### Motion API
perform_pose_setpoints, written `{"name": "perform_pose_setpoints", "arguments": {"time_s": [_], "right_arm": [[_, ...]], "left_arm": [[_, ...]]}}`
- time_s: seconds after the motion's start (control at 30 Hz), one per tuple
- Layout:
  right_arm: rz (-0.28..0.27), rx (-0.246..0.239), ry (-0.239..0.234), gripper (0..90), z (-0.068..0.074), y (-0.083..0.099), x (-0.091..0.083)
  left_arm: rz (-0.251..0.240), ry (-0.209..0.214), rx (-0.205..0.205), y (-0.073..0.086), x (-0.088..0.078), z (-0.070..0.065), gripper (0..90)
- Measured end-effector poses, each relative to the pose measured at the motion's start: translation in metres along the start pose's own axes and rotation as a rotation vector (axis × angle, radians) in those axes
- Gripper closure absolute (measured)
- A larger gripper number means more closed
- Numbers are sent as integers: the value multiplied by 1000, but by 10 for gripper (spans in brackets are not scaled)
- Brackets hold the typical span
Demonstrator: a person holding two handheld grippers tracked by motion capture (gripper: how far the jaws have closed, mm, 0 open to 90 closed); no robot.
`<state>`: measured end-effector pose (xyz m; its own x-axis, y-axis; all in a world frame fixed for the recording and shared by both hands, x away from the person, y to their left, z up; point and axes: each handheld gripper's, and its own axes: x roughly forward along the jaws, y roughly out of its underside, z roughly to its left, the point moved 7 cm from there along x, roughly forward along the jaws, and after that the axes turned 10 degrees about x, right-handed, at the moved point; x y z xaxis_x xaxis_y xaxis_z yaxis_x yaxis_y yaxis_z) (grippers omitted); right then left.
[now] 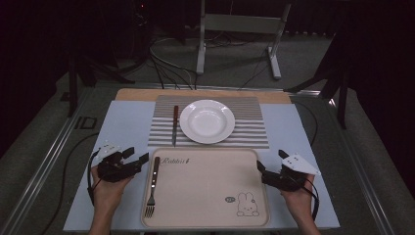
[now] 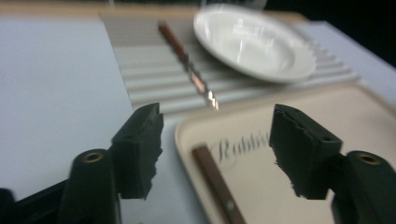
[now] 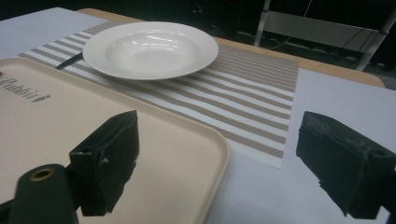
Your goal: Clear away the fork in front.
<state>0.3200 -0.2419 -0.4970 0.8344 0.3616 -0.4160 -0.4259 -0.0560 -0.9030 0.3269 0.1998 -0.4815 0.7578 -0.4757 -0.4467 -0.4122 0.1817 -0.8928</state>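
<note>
Both grippers, left (image 1: 138, 155) and right (image 1: 260, 167), gape wide beside the tray (image 1: 205, 215); grabbing the fork (image 1: 152, 188) risks scraping its rim.

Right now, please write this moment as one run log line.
left gripper: open, beside tray | right gripper: open | fork: on tray | knife: on placemat beside plate

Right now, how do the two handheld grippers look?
The left black two-jaw gripper and the right black two-jaw gripper each carry a pale three-cornered plate and trail a black cable. Their jaw pads look rough and chipped, with brass-coloured rivets at the base. The forearms show no sleeves.
</note>
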Motion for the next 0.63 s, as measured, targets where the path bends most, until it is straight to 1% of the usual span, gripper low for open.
{"name": "perform_pose_setpoints", "arguments": {"time_s": [0.03, 0.07, 0.1, 0.13, 0.17, 0.2, 0.23, 0.27, 0.3, 0.33, 0.37, 0.4, 0.43, 0.47, 0.5, 0.63], "right_arm": [[0, 0, 0, 133, 0, 0, 0], [0, 8, 0, 132, -1, 1, -2], [0, 8, 0, 132, -1, 1, -2], [-3, 15, -2, 132, -2, 1, -3], [-3, 15, -2, 132, -2, 1, -3], [-3, 18, -3, 131, -2, 2, -4], [-4, 18, -6, 129, -2, 3, -6], [-4, 20, -9, 127, -2, 3, -6], [-4, 20, -9, 127, -2, 3, -6], [-4, 20, -11, 127, -1, 4, -7], [-5, 21, -15, 125, -1, 4, -9], [-5, 21, -15, 125, -1, 4, -9], [-13, 23, -20, 124, -1, 4, -11], [-16, 25, -21, 123, -1, 5, -13], [-16, 25, -21, 123, -1, 5, -13], [-27, 30, -20, 119, -4, 6, -20]], "left_arm": [[0, 0, 0, 0, 0, 0, 292], [-29, -4, 8, -5, -5, -1, 272], [-46, -10, 12, -8, -8, -1, 272], [-67, -17, 17, -11, -11, -2, 220], [-82, -25, 21, -15, -15, -2, 220], [-90, -33, 29, -17, -18, -2, 201], [-102, -37, 33, -20, -20, -2, 157], [-110, -39, 37, -22, -23, -2, 156], [-121, -40, 40, -24, -25, -2, 137], [-128, -42, 44, -26, -26, -2, 137], [-132, -47, 52, -27, -28, -2, 66], [-135, -49, 59, -28, -29, -3, 66], [-137, -57, 64, -29, -30, -2, 45], [-140, -68, 79, -29, -31, -2, 28], [-140, -68, 79, -29, -31, -2, 3], [-155, -70, 90, -30, -33, -2, 0]]}}
